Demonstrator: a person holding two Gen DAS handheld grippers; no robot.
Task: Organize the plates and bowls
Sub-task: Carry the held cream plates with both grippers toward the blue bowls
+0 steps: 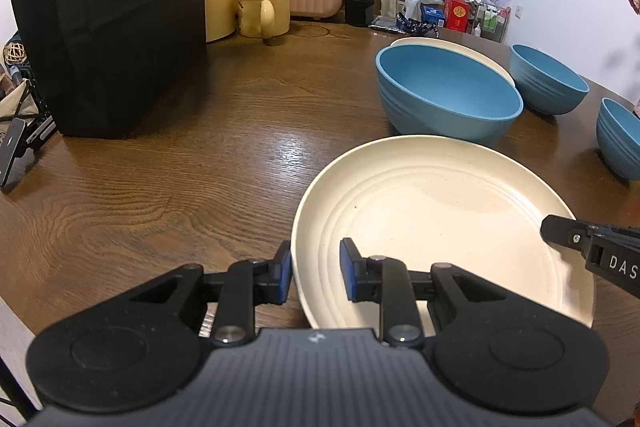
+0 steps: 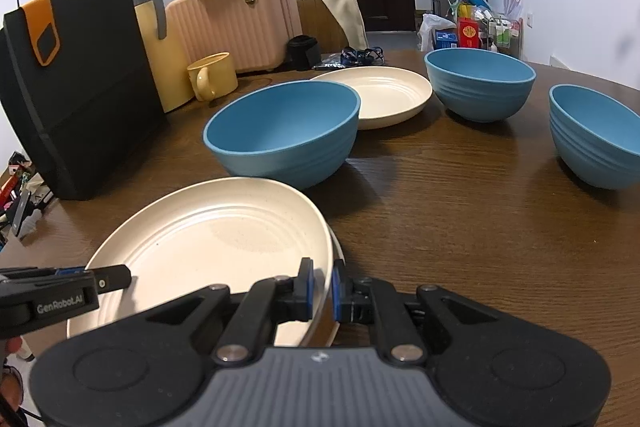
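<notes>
Between the blue pads of my left gripper (image 1: 315, 273) stands the near-left rim of the cream round ribbed plate (image 1: 440, 219), with one pad outside on the wooden table (image 1: 160, 167) side and one inside over the plate floor; the fingers are half apart and I judge they do not press the rim yet. My right gripper (image 2: 320, 287) takes the opposite edge of this same plate (image 2: 216, 239), its fingers narrow with the rim between them, but I cannot tell if they really clamp it. Under that edge a second cream rim seems to show, so perhaps it is already a stack. Both hands are equally near, one on each side. Beyond the plate, away from me, sits the big blue ribbed bowl (image 2: 284, 135), and behind it the other cream plate (image 2: 388, 95).
</notes>
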